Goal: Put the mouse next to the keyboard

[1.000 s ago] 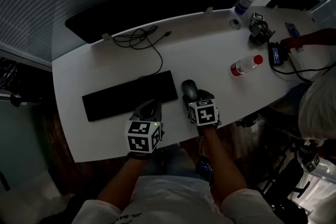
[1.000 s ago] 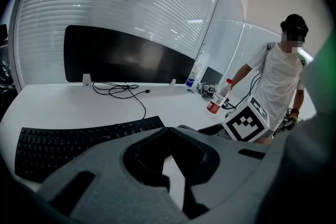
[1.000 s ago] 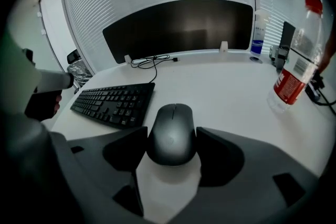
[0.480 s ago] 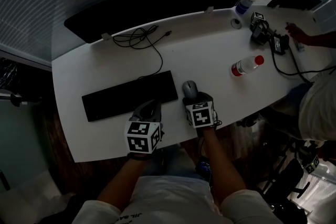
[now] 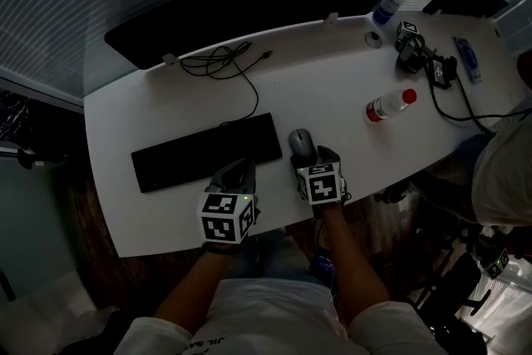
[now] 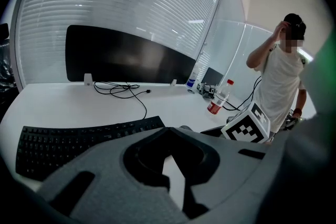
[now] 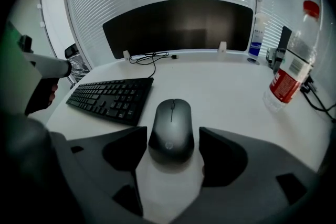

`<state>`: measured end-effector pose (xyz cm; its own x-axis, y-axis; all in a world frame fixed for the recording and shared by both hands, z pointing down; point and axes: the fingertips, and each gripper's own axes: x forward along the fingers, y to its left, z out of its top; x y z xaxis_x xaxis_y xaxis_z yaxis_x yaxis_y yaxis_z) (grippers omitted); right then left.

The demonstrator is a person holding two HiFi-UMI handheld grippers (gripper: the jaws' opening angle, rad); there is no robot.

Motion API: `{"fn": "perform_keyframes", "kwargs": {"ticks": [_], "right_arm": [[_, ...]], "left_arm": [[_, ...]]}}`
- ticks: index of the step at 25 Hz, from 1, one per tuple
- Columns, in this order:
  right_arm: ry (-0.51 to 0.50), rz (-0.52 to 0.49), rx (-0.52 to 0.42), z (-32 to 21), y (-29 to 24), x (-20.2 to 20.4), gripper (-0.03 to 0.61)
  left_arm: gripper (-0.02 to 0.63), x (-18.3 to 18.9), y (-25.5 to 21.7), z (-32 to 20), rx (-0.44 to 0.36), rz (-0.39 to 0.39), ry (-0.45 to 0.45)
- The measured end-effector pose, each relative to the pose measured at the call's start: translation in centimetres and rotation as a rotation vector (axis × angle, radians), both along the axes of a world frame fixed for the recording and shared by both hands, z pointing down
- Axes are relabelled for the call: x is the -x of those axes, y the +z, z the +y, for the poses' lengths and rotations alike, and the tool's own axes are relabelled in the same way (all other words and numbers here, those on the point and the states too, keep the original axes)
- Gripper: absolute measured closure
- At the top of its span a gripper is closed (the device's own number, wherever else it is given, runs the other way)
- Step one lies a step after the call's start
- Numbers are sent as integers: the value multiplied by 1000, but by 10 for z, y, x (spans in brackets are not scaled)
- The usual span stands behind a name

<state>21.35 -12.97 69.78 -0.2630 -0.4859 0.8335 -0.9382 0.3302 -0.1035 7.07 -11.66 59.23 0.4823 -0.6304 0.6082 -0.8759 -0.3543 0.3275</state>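
Observation:
A dark grey mouse [image 5: 301, 143] lies on the white table [image 5: 332, 87], just off the right end of the black keyboard [image 5: 208, 151]. My right gripper [image 5: 313, 159] is open behind it. In the right gripper view its two jaws flank the rear of the mouse [image 7: 171, 123], with thin gaps on both sides, and the keyboard [image 7: 110, 98] lies to the left. My left gripper [image 5: 240, 168] hovers at the keyboard's near edge, shut on nothing. In the left gripper view its jaws [image 6: 168, 128] meet in front of the keyboard [image 6: 79, 139].
A red-capped bottle [image 5: 389, 105] lies right of the mouse. A coiled cable [image 5: 220, 62] runs from the keyboard toward a long dark screen [image 5: 249, 12]. Small devices and wires [image 5: 424, 58] crowd the far right corner. A person [image 6: 278, 81] stands beside the table's right end.
My right gripper has eased back a little toward me and the mouse stays put beside the keyboard. A hand at the table's far right has pulled away. My left gripper is still.

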Motion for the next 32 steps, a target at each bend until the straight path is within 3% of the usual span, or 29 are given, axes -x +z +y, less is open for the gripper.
{"fn": "perform_keyframes", "kwargs": {"ticks": [7,12,16,20,26,32], "right_arm": [[35,-23,-54,10,-38,-7,287],[3,-61,-87,27,-80,17,292],[17,-99,-134,39,-118,40,419],[-45,-153,-203,53,-153,74,556],[-128,-234,-234,77,-190,126,574],[-225,-198,-265,87,-205,167,574]], "left_arm": [[612,13,-17,3,-25,-9,-10],[612,25,-34,16,-34,-5,-18],[612,38,-49,34,-45,-23,-26],[612,61,-69,55,-76,-45,-65],[612,95,-85,86,-100,-67,-101],[612,126,-87,102,-127,-66,-191]]}}
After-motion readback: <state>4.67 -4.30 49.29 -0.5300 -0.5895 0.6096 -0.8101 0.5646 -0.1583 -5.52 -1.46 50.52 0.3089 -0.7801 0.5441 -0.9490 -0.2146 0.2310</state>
